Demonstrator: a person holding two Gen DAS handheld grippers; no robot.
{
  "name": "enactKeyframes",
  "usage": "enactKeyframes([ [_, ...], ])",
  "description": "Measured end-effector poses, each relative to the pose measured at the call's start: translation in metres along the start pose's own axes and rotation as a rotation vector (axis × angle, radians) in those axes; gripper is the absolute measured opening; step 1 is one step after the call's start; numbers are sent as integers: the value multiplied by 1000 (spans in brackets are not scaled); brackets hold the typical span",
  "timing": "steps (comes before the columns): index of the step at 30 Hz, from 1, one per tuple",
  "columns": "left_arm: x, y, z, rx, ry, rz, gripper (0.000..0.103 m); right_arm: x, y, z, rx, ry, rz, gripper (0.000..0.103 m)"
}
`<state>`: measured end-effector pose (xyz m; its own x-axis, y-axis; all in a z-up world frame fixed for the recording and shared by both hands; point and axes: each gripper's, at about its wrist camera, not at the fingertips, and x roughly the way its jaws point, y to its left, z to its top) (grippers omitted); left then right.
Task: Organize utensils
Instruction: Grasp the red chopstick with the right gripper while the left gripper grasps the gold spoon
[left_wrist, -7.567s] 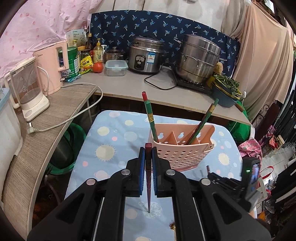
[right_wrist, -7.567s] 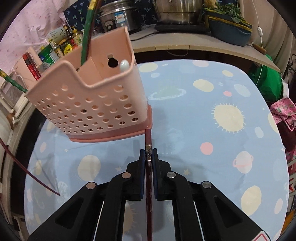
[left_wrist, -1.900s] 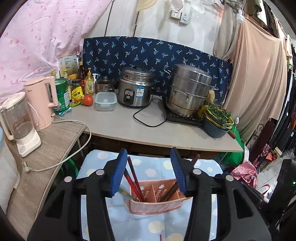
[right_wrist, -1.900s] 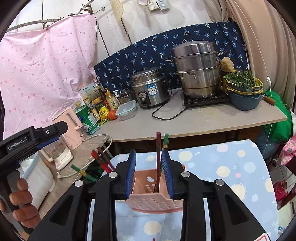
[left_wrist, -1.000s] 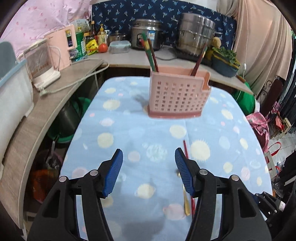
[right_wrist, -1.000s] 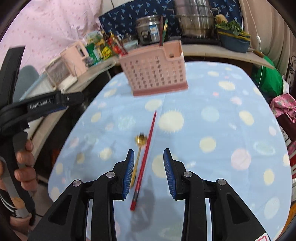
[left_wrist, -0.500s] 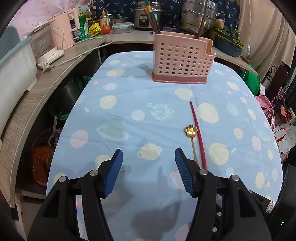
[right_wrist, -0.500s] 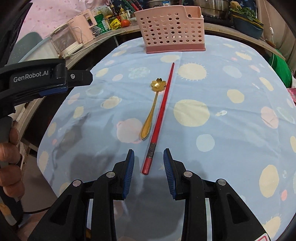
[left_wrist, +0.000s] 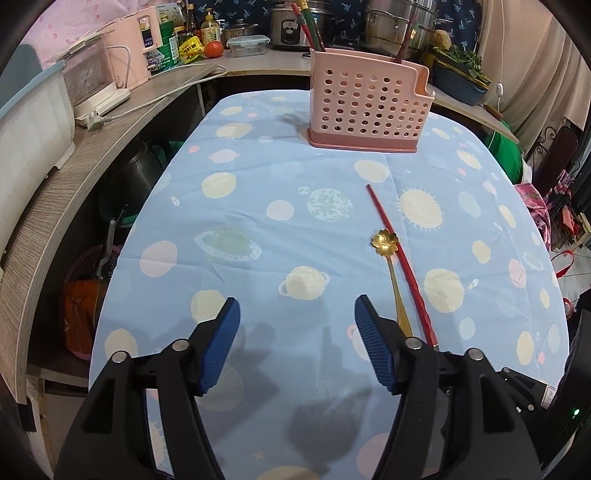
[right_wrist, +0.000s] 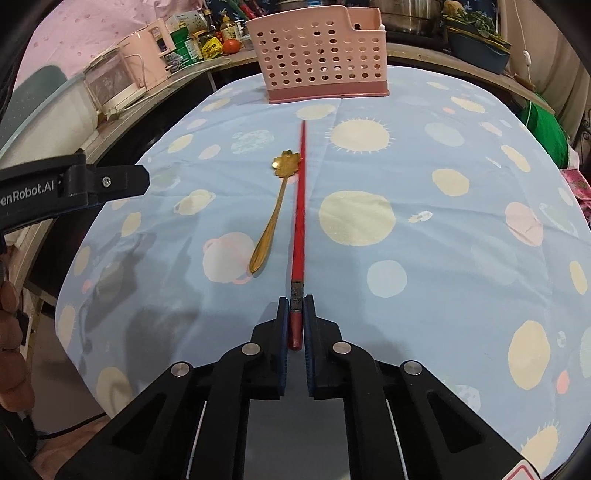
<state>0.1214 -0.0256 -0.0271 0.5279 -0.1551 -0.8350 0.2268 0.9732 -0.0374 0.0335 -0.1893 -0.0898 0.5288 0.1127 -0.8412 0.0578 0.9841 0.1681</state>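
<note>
A red chopstick (right_wrist: 299, 206) lies on the blue planet-print tablecloth (right_wrist: 424, 258), pointing toward the pink perforated utensil holder (right_wrist: 321, 55). My right gripper (right_wrist: 295, 301) is closing, and its pads press on the chopstick's near end. A gold flower-bowl spoon (right_wrist: 275, 214) lies just left of the chopstick. In the left wrist view, my left gripper (left_wrist: 295, 301) hovers low over the cloth, its jaws opening with nothing between them. The spoon (left_wrist: 386, 242) and chopstick (left_wrist: 397, 251) lie to its right. The holder (left_wrist: 365, 107) stands at the far end with chopsticks inside.
A wooden counter (left_wrist: 74, 155) curves along the left with a blender (left_wrist: 92, 81) and a pink kettle (left_wrist: 136, 48). Pots and a rice cooker stand behind the holder. A hand (right_wrist: 11, 332) holds the left gripper's handle at the left. The table drops off left and right.
The right jaws have closed around the red chopstick's near end. The left jaws have spread a little wider. Both grippers came down toward the table over the last second.
</note>
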Motion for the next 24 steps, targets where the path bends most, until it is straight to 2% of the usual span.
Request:
enactKeyframes([
  [5, 6, -8, -6, 20, 20, -21, 67, -9, -19, 1, 61, -26, -10, 7],
  [12, 24, -36, -16, 60, 84, -116, 71, -26, -43, 8, 120, -73, -35, 7],
  [18, 42, -53, -20, 64, 123, -151, 71, -32, -56, 12, 150, -86, -33, 7],
  [21, 47, -59, -20, 76, 128, -157, 67, -32, -59, 12, 156, -85, -30, 7],
  [24, 54, -66, -22, 94, 151, -165, 55, -31, -60, 12, 159, -82, -25, 7],
])
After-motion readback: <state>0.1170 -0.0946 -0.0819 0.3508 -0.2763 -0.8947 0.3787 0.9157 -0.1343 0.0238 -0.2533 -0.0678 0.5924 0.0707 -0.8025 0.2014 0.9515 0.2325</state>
